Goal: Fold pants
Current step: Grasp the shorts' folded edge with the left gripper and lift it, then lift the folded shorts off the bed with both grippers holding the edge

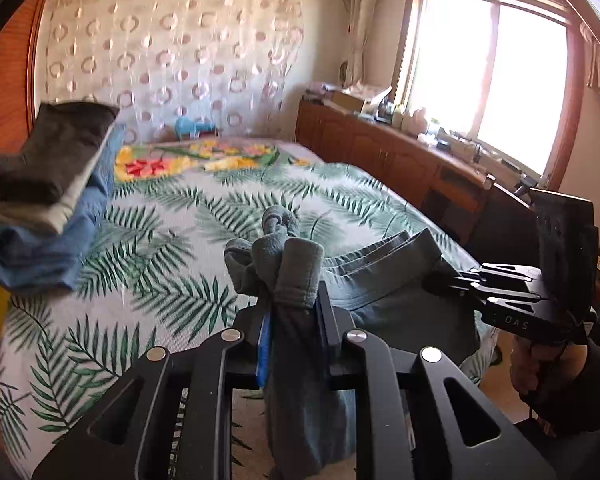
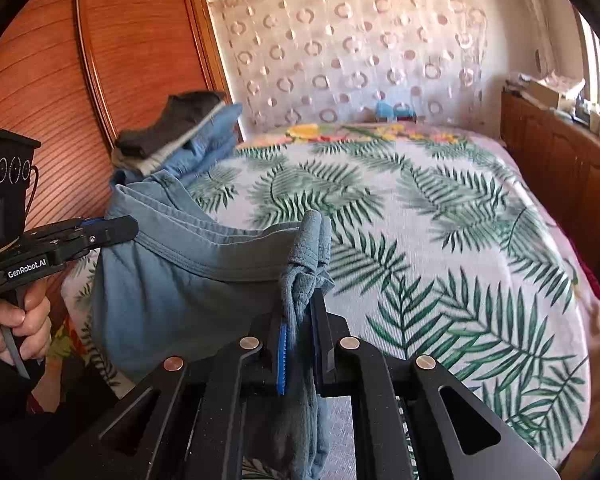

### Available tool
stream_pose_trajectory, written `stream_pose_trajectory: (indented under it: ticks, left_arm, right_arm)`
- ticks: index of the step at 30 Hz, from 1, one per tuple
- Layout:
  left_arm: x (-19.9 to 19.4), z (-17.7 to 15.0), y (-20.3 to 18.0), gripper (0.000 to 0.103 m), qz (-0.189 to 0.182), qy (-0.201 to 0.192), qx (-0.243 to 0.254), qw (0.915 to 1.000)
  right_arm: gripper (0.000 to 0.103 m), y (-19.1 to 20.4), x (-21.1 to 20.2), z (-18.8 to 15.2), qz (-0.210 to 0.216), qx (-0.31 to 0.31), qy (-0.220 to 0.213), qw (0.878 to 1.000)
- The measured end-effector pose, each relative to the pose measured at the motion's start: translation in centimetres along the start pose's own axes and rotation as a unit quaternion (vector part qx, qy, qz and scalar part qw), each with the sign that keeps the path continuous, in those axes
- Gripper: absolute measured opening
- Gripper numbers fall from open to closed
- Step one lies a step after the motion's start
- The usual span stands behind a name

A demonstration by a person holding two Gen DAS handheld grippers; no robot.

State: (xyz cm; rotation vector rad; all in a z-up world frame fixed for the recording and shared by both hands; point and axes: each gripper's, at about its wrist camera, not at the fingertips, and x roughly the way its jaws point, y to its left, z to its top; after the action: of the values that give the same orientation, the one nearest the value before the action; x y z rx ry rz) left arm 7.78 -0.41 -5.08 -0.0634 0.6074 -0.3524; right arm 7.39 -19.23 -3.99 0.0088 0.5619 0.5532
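Grey-blue pants (image 1: 384, 284) hang in the air between both grippers, above the near edge of the bed. My left gripper (image 1: 294, 300) is shut on a bunched end of the pants; it also shows in the right wrist view (image 2: 112, 230). My right gripper (image 2: 302, 312) is shut on the other bunched end of the pants (image 2: 188, 280); it also shows in the left wrist view (image 1: 444, 278). The waistband stretches between the two grips and the rest hangs down below.
The bed (image 2: 420, 220) has a palm-leaf sheet. A stack of folded clothes (image 1: 48, 196) sits at its left side by a wooden wardrobe (image 2: 60, 60). A wooden cabinet (image 1: 400, 152) with clutter runs along the right under the window.
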Motion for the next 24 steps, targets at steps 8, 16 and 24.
stream_pose_trajectory:
  ticks: [8,16,24]
  left_arm:
    - [-1.8,1.8,-0.9,0.019,0.004,-0.033,0.018,0.9993]
    - [-3.0,3.2,-1.0,0.019,0.006,-0.059,0.024,0.998]
    - [-3.4,3.9,-0.3,0.019,0.012,-0.071,0.028,0.997]
  right_arm:
    - [0.009,0.2,-2.7,1.3,0.0,-0.016,-0.032,0.999]
    - [0.009,0.5,-4.3,2.6,-0.003,-0.032,-0.054,0.998]
    - [0.009,0.0,-3.6,3.5,-0.001,-0.043,-0.063,0.997]
